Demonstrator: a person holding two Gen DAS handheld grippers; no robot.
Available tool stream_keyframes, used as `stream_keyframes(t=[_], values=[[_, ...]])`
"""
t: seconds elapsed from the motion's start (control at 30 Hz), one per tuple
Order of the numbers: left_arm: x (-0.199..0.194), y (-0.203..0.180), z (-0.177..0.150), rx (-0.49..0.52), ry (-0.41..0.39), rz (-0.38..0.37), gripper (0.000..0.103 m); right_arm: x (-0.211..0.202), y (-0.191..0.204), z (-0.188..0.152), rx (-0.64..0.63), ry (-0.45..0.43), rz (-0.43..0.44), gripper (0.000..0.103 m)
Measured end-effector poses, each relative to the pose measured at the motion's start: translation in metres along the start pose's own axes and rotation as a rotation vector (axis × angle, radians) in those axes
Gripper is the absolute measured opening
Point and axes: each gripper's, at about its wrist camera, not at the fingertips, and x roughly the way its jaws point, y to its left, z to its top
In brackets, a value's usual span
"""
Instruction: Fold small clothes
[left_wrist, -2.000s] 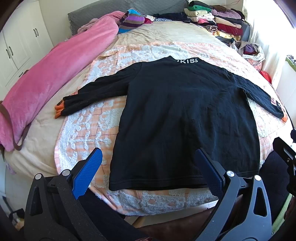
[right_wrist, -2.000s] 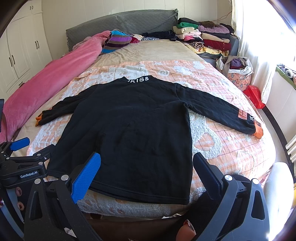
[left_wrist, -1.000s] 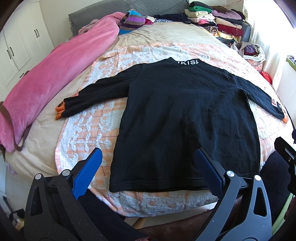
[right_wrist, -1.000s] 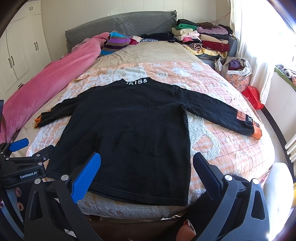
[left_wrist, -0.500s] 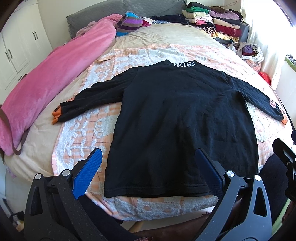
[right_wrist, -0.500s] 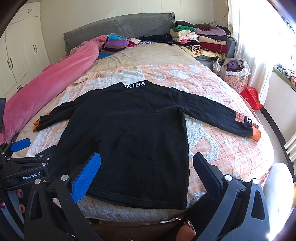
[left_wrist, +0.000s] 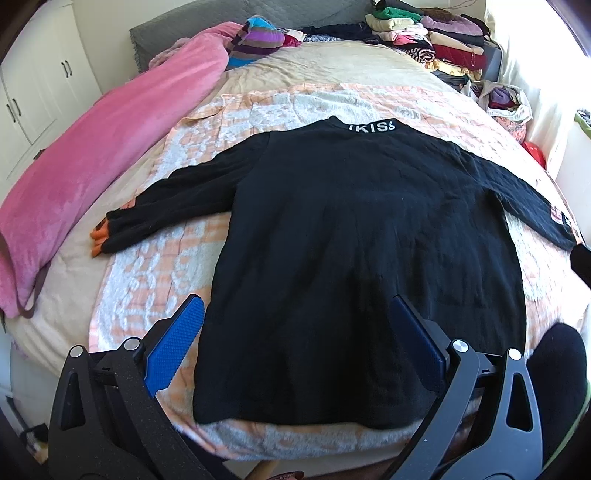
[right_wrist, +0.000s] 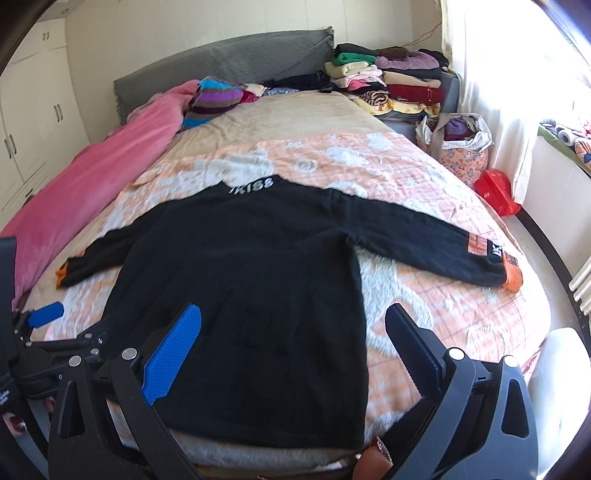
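A black long-sleeved sweater (left_wrist: 351, 229) lies flat, back up, on the bed, both sleeves spread out, orange cuffs at the ends, white lettering at the collar. It also shows in the right wrist view (right_wrist: 251, 280). My left gripper (left_wrist: 295, 317) is open and empty, just above the hem. My right gripper (right_wrist: 291, 325) is open and empty above the sweater's lower right part. The left gripper also shows at the left edge of the right wrist view (right_wrist: 44, 332).
The sweater rests on an orange-and-white blanket (left_wrist: 155, 273). A pink duvet (left_wrist: 110, 140) lies along the left side. Stacks of folded clothes (right_wrist: 388, 81) sit at the head of the bed. A bag of clothes (right_wrist: 458, 147) and a red bag (right_wrist: 496, 192) stand on the right.
Both grippers have moved forward and lower toward the sweater's hem. Both stay open. The sweater has not moved.
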Motion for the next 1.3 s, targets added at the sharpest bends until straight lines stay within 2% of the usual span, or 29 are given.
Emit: stream_keyframes(t=[0.17, 0.37, 0.63, 0.83, 1.0, 1.17, 1.3], values=[[0.012, -0.004, 0.023, -0.013, -0.014, 0.0, 0.094, 0.015, -0.018, 0.029, 0.034, -0.032, -0.008, 0.099], [0.033, -0.002, 0.053, -0.047, -0.018, 0.002, 0.094, 0.041, -0.057, 0.061, 0.113, -0.049, -0.059, 0.099], [0.071, -0.007, 0.085, -0.051, -0.016, 0.034, 0.094, 0.084, -0.136, 0.081, 0.248, -0.031, -0.197, 0.099], [0.103, -0.009, 0.102, -0.043, 0.013, 0.008, 0.094, 0.107, -0.197, 0.082, 0.351, -0.019, -0.307, 0.099], [0.126, -0.012, 0.116, -0.026, 0.026, 0.014, 0.094, 0.12, -0.238, 0.076, 0.41, -0.015, -0.384, 0.099], [0.147, -0.01, 0.119, -0.03, 0.038, -0.005, 0.094, 0.128, -0.287, 0.06, 0.486, 0.0, -0.453, 0.099], [0.163, -0.009, 0.114, -0.026, 0.055, -0.034, 0.094, 0.136, -0.321, 0.038, 0.532, 0.046, -0.494, 0.099]])
